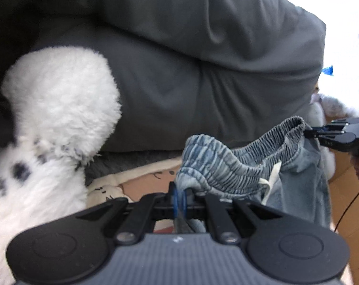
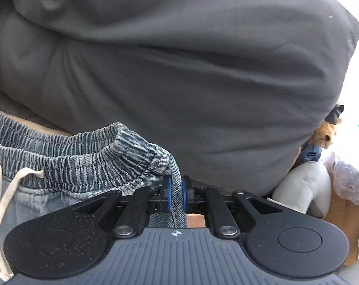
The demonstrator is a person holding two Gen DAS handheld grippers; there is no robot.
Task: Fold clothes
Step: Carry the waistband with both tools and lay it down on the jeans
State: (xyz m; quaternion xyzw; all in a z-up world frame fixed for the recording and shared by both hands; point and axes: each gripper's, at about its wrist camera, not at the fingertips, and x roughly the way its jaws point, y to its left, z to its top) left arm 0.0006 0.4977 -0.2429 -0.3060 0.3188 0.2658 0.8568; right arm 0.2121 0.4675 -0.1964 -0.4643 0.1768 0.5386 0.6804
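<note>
A pair of light blue denim shorts (image 1: 295,182) with a gathered elastic waistband (image 1: 226,163) and a white drawstring (image 1: 272,178) hangs between the two grippers. My left gripper (image 1: 180,196) is shut on one end of the waistband. The other end is pinched by my right gripper (image 1: 308,133), which shows at the right edge of the left wrist view. In the right wrist view that same right gripper (image 2: 177,196) is shut on the waistband (image 2: 89,163), and the drawstring (image 2: 3,190) dangles at the left.
A large dark grey cushion (image 1: 191,59) fills the background close behind the shorts. A white fluffy garment with dark spots (image 1: 48,123) lies at the left. Cardboard boxes (image 2: 345,216), a grey item (image 2: 305,185) and an orange plush toy (image 2: 326,135) sit at the right.
</note>
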